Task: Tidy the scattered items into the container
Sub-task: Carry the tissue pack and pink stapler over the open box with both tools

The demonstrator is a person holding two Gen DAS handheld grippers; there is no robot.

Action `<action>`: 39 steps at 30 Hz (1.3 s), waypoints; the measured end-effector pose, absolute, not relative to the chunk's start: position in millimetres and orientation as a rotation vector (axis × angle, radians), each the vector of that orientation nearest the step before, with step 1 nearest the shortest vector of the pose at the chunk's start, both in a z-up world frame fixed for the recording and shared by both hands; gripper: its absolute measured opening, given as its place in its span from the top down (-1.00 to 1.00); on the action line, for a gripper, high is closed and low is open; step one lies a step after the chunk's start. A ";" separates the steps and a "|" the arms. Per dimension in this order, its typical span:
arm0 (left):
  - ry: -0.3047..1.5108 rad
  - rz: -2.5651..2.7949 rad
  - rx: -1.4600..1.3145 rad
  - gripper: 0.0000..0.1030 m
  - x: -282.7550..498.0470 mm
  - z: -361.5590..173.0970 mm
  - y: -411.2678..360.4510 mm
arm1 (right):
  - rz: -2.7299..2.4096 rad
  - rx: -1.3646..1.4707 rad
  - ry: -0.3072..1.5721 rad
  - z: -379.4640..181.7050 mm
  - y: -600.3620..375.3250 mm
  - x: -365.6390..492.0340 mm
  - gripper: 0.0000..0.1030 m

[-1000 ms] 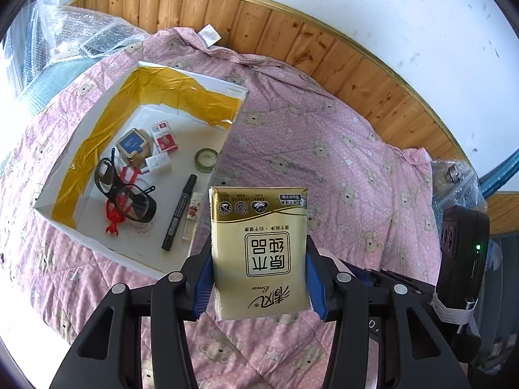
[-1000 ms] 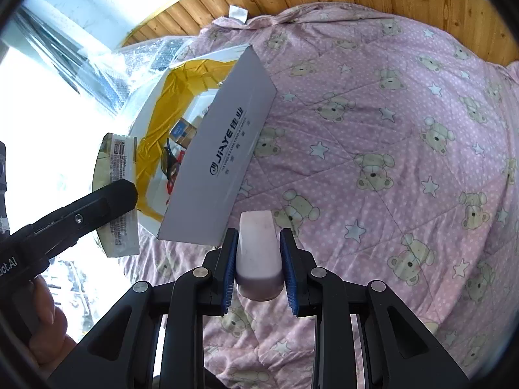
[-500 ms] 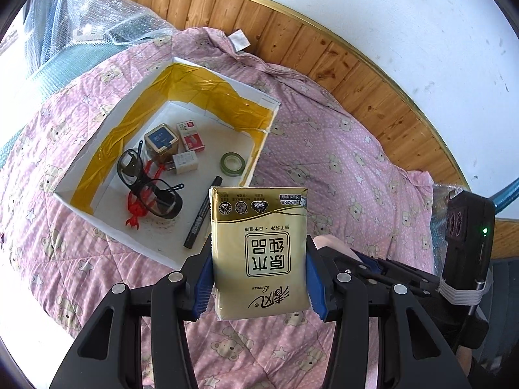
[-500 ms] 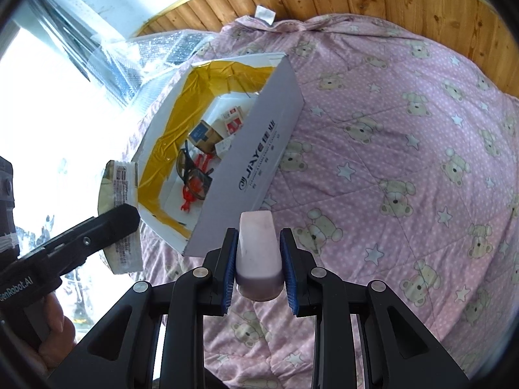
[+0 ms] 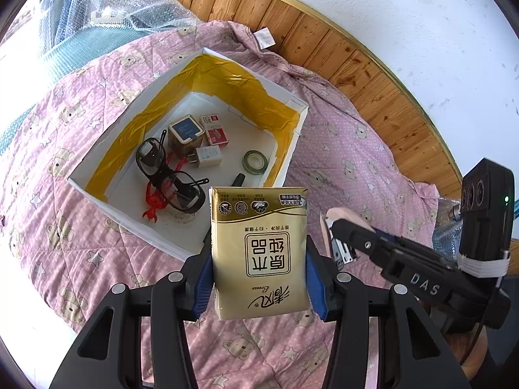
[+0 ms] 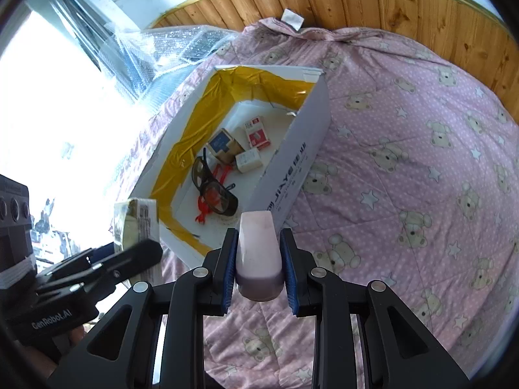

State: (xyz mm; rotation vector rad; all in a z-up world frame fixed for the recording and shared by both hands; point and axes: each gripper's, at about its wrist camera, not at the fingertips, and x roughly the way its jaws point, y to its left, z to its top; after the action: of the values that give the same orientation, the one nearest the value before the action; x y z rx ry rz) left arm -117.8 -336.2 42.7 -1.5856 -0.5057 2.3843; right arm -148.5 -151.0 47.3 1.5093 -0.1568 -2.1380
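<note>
Tissue pack [image 5: 259,253], gold and soft, pinched across its width by the left gripper [image 5: 258,278] above the quilt [image 5: 340,168], just short of the near wall of the box [image 5: 293,162]. Right gripper [image 6: 258,259] clamps a pink bottle [image 6: 258,253] by its sides, also short of the box. Judged light and compressible, the pack should tolerate a firm squeeze at mid-body; the bottle looks smooth and rigid, so it may slip unless held squarely. Inside the box lie glasses [image 5: 168,178], a tape roll [image 5: 255,161], a charger [image 5: 207,157] and small cartons. A marker is largely hidden behind the pack; the bottle's cap and label cannot be made out.
</note>
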 end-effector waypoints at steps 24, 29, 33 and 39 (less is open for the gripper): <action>-0.558 2.356 -1.621 0.03 -163.4 24.2 -349.1 | -2.103 1.490 -0.105 53.0 -191.2 -200.9 0.47; -0.559 2.340 -1.628 0.03 -178.0 18.2 -345.4 | -2.104 1.488 -0.099 54.6 -197.0 -215.6 0.47; -0.560 2.330 -1.632 0.03 -189.0 13.6 -343.8 | -2.101 1.490 -0.095 53.7 -201.5 -226.9 0.47; -0.570 2.320 -1.643 0.03 -205.1 5.2 -344.3 | -2.097 1.495 -0.083 51.6 -208.3 -241.0 0.47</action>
State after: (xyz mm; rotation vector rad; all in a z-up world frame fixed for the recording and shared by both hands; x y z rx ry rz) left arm -205.1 -344.3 5.2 -1.6426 -0.5699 2.3203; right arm -241.0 -208.3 51.6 1.4948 -0.0826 -2.0967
